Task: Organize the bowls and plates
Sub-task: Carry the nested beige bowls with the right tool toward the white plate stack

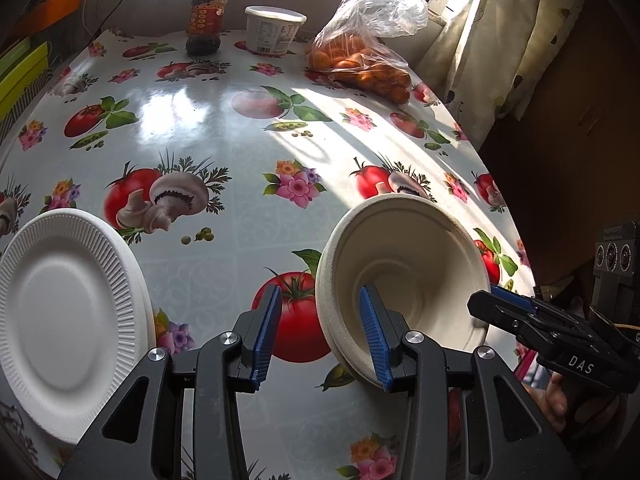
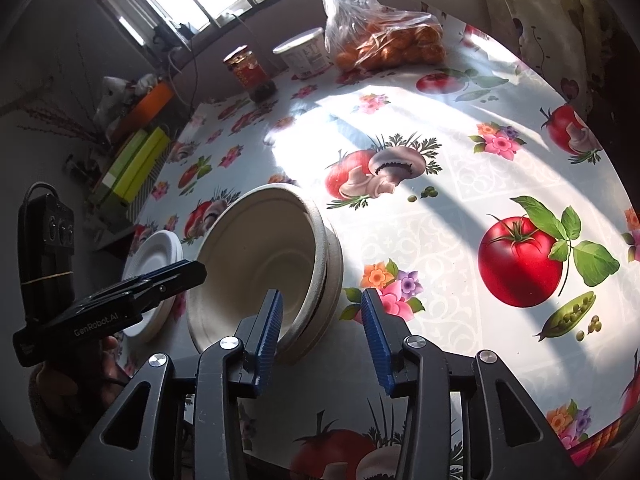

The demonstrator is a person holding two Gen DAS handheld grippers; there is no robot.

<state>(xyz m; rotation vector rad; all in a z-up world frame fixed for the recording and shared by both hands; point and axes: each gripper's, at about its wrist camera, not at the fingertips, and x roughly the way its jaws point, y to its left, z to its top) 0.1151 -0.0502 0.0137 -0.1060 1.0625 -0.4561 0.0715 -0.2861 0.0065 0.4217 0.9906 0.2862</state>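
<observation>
**Two claws, one bowl stack to settle**

Both my claws stand released. My left gripper (image 1: 318, 332) straddles the near rim of the bowls (image 1: 404, 276), one pad inside, nothing pinched. My right gripper (image 2: 322, 336) brackets the opposite rim. I should clamp one rim squarely before lifting, since the nested bowls sit tilted. Well to the left of my left claw lie the plates (image 1: 68, 312).

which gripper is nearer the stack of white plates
Left. The left gripper is open, with the white plates just to its left. The right gripper is open on the far side of the bowls, which sit between it and the plates.
</observation>
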